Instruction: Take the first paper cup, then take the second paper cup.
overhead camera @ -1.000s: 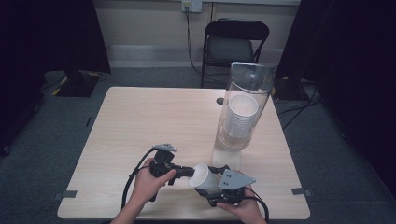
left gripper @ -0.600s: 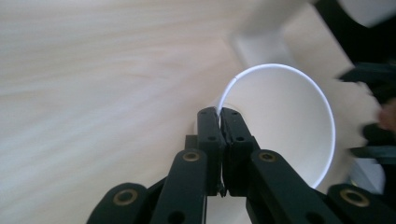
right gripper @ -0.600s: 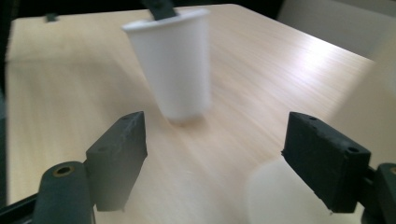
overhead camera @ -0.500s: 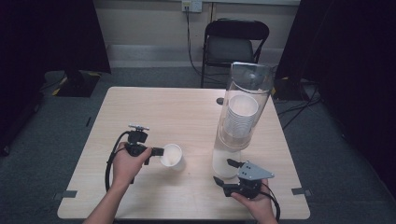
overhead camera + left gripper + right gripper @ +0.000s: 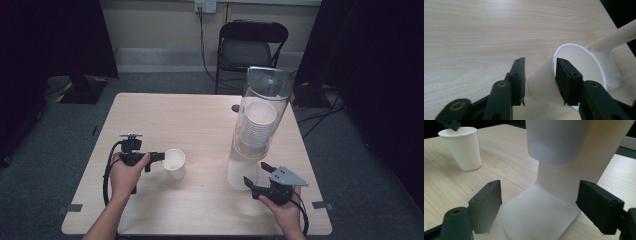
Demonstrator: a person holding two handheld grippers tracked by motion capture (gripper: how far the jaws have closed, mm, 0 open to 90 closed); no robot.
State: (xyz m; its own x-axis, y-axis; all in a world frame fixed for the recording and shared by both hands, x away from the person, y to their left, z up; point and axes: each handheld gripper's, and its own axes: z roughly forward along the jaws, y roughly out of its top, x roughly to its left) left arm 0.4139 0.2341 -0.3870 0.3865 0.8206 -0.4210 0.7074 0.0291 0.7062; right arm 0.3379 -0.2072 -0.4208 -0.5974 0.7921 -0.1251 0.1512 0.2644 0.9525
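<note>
High view, left to right: at lower left the left gripper [image 5: 156, 157] has the rim of a white paper cup [image 5: 174, 163], which stands upright on the wooden table [image 5: 200, 120] left of centre. Left gripper view shows one jaw inside the cup's mouth and the other outside the wall, with a gap on the outer side, so the jaws look partly spread rather than pinching hard. The cup should be very light and thin-walled; I judge it will dent if squeezed, so a gentle pinch on the stiffer rolled rim is the best hold. Right of centre stands the clear cup dispenser [image 5: 257, 125], a stack of cups inside, on its white base [image 5: 240, 175]. At lower right the right gripper [image 5: 256, 181] is spread wide, its jaws flanking the base without touching.
</note>
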